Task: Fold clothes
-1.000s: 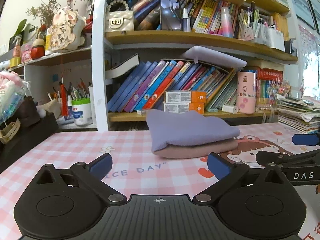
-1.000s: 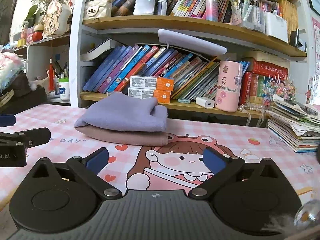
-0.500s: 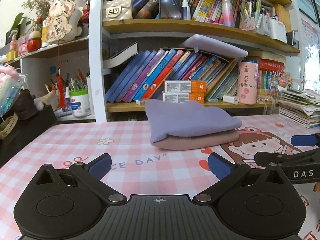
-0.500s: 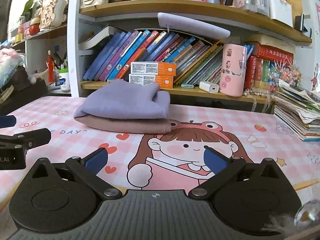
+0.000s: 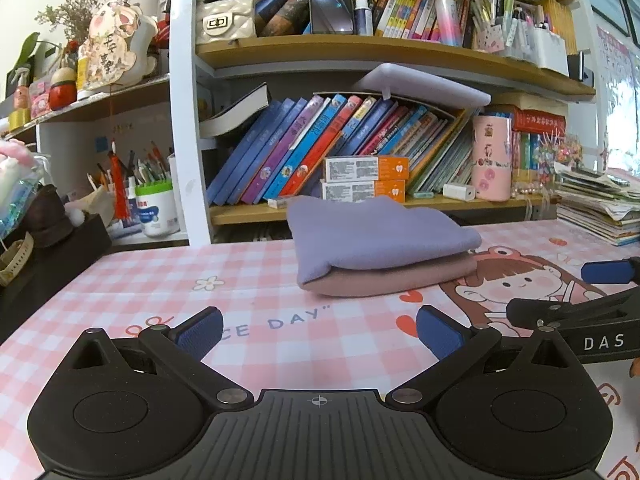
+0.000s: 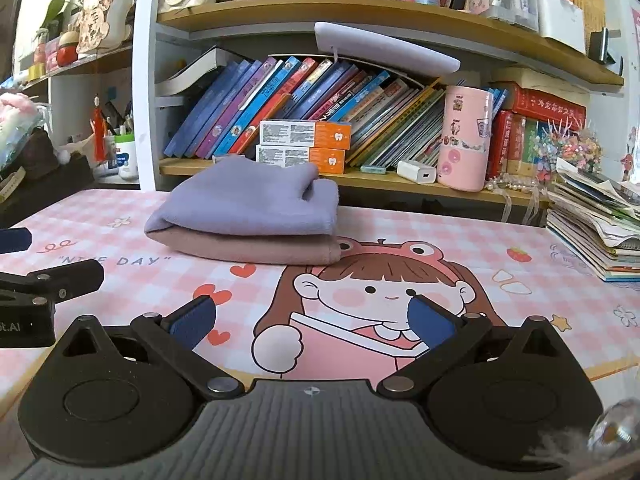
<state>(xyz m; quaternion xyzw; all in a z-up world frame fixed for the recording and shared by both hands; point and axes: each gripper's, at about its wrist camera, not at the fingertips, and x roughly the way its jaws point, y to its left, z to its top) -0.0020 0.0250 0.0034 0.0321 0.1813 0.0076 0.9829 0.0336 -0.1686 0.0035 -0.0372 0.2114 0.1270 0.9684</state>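
Note:
A folded lavender garment (image 5: 376, 236) lies on top of a folded dusty-pink garment (image 5: 396, 280) on the pink checked table mat (image 5: 248, 288), near the bookshelf. The stack also shows in the right wrist view, lavender (image 6: 248, 204) over pink (image 6: 256, 246). My left gripper (image 5: 318, 332) is open and empty, low over the mat, well short of the stack. My right gripper (image 6: 312, 320) is open and empty over the cartoon girl print. The right gripper shows at the right edge of the left wrist view (image 5: 580, 308). The left gripper shows at the left edge of the right wrist view (image 6: 44, 280).
A bookshelf (image 5: 360, 48) full of books stands right behind the mat. A pink cup (image 6: 464, 138) and a white charger (image 6: 416, 171) sit on its lower shelf. A pile of magazines (image 6: 596, 220) lies at the right. A black box (image 5: 52, 248) with clutter is at the left.
Both grippers have drawn back from the folded stack and tilted down slightly, so more of the mat shows. Both stayed open. The stack has not moved.

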